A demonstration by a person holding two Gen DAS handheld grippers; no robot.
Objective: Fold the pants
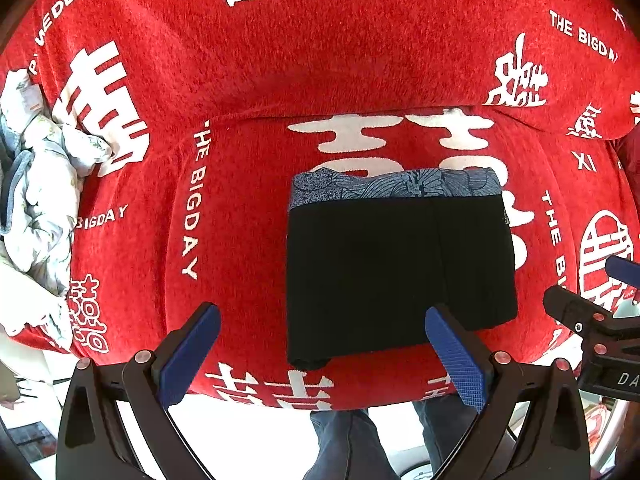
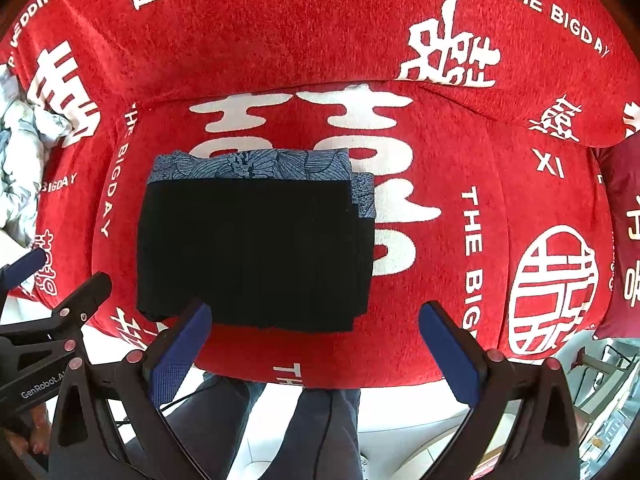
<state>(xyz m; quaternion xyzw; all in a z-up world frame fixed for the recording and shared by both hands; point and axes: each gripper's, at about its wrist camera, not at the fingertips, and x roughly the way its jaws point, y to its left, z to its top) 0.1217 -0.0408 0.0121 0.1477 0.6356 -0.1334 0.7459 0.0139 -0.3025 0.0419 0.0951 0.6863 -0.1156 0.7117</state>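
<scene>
Fingers of both grippers are spread wide and hold nothing. The left gripper (image 1: 324, 354), with its blue ribbed pads, hangs above the front edge of the sofa seat, and the right gripper (image 2: 316, 354) does the same a little further to the right.

The black pants with a blue patterned waistband (image 1: 396, 268) lie as a compact rectangle on the red plush sofa cover with white lettering (image 1: 240, 200), in the middle of the seat cushion. The waistband shows at the far edge and the near edge is a thick stack of layers. Judging from this shape, the folding seems finished or almost finished; perhaps only a small tidy of the near left corner, which bulges a little, is left.

In the left wrist view the right finger (image 1: 456, 356) covers the near right part of the pants, while the left finger is well apart from them, over bare cover. In the right wrist view the left finger (image 2: 180, 354) overlaps the near edge. I cannot tell if any finger touches the cloth.

A crumpled pale floral cloth (image 1: 40, 184) lies at the left end of the sofa, well apart from the pants.
</scene>
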